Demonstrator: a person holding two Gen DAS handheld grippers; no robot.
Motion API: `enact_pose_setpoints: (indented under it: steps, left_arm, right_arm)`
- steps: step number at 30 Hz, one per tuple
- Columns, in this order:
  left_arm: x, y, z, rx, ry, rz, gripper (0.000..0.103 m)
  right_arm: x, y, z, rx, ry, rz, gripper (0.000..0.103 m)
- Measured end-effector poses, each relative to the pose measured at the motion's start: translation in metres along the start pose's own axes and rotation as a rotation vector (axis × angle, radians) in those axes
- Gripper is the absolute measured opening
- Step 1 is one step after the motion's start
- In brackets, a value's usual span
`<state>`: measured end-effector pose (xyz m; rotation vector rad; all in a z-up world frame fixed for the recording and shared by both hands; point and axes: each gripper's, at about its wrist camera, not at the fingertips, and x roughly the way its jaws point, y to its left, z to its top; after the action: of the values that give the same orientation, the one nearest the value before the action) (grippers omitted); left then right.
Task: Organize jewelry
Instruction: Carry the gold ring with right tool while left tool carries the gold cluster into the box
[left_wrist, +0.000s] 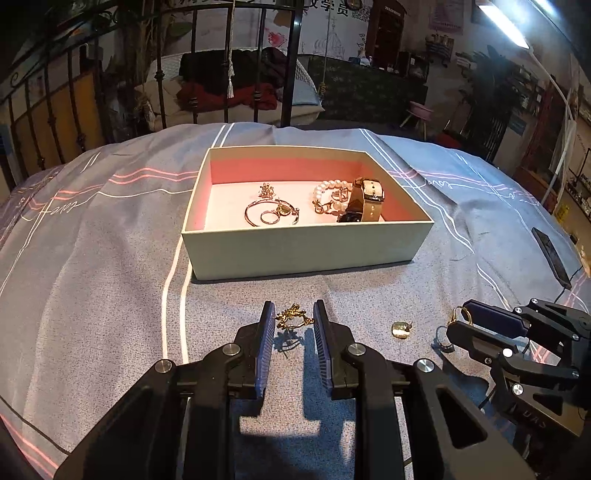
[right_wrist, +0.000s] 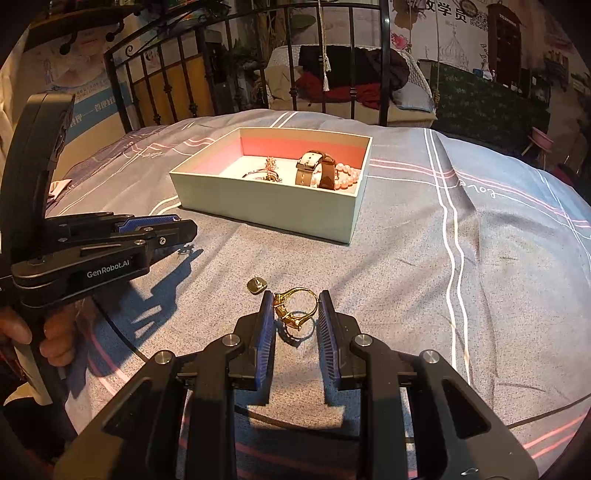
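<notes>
While "GenRobot.AI" marks the left gripper (right_wrist: 184, 230), the right gripper (right_wrist: 295, 306) pinches a gold ring (right_wrist: 295, 306).

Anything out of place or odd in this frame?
One small gold stud earring lies loose on the bedspread, outside the box, ungripped. The left gripper and right gripper each grip a piece.

We see our left gripper (left_wrist: 294, 319) as matte black angular linkages with round silver pivot screws and ribbed blue finger pads (left_wrist: 266, 347). Our right gripper (right_wrist: 296, 310) matches it. White "GenRobot.AI" lettering marks the left body, beside our bare-skinned left hand (right_wrist: 35, 338).
</notes>
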<state>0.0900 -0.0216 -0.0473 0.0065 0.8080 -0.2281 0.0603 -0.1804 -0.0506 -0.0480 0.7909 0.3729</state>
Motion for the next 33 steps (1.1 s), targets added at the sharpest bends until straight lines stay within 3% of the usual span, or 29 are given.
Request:
enact_pose_setpoints:
  steps: [12,15,22,33]
  left_arm:
    - [-0.001,0.002,0.06,0.016,-0.076,0.019,0.021]
    - [0.006,0.003,0.081,0.009,-0.041,-0.012,0.021]
    - [0.028,0.006,0.115,-0.003,0.025,-0.001,0.021]
    - [0.07,0.02,0.119,-0.061,0.135,0.003,0.021]
  right_arm:
    - [0.008,0.004,0.075,-0.057,-0.087,0.006,0.026]
    - [0.02,0.003,0.097,-0.065,-0.085,0.004,0.026]
    - [0.051,-0.004,0.136,-0.057,-0.055,-0.018,0.026]
    - [0.093,-0.016,0.147,-0.039,0.024,-0.043,0.026]
